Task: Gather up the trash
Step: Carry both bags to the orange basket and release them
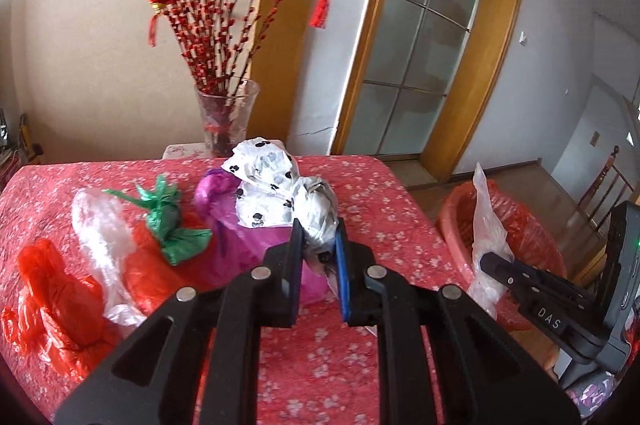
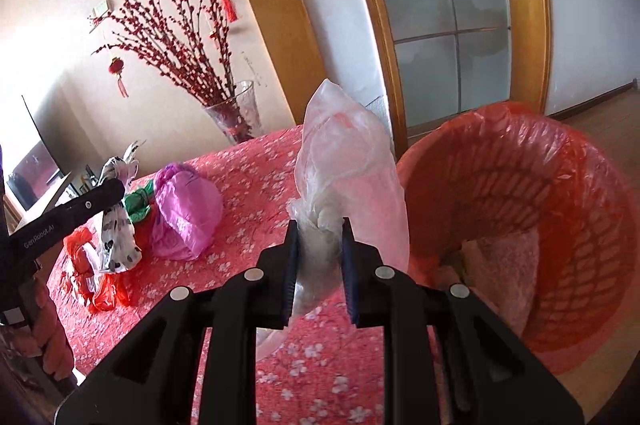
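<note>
My left gripper (image 1: 319, 231) is shut on a white bag with black paw prints (image 1: 266, 181), held above the red flowered table (image 1: 360, 193); it also shows in the right wrist view (image 2: 116, 237). My right gripper (image 2: 320, 231) is shut on a clear plastic bag (image 2: 344, 161), held up beside the red lined trash basket (image 2: 560, 185); that bag (image 1: 486, 225) and basket (image 1: 532, 225) also show in the left wrist view. On the table lie a purple bag (image 1: 248, 237), a green bag (image 1: 168, 221), a clear bag (image 1: 104, 225) and red bags (image 1: 52, 289).
A glass vase (image 1: 226, 117) with red blossom branches stands at the table's far edge. A wooden-framed glass door (image 1: 420, 37) is behind. A wooden chair (image 1: 608, 181) stands at the right. The basket sits off the table's right edge.
</note>
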A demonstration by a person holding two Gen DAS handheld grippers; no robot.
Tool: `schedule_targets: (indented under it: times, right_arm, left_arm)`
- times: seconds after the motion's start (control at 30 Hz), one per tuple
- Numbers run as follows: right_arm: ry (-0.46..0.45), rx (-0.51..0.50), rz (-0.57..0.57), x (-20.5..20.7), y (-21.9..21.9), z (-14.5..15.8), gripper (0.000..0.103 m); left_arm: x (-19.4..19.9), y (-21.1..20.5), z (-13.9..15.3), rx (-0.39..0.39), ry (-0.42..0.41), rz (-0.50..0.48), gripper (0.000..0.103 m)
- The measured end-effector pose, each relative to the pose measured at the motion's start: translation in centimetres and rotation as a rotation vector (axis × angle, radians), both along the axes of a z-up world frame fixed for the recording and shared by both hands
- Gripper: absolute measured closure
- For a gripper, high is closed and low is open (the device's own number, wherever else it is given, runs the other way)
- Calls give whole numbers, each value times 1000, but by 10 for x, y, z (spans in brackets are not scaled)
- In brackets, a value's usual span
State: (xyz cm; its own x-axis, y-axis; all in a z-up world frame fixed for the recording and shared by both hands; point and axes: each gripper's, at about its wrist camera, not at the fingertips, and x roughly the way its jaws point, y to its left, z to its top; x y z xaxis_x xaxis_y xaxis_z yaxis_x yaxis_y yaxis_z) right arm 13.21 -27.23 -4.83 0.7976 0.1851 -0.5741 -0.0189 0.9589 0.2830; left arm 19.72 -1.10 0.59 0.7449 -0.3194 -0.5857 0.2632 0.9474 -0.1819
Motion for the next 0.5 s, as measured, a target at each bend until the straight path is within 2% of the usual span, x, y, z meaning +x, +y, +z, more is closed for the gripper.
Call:
schedule_targets:
  times: [0.5]
  right_arm:
    - [-47, -41, -140, -14, -60, 20, 83]
  left_arm:
    - [5, -80, 0, -25, 6, -180, 87]
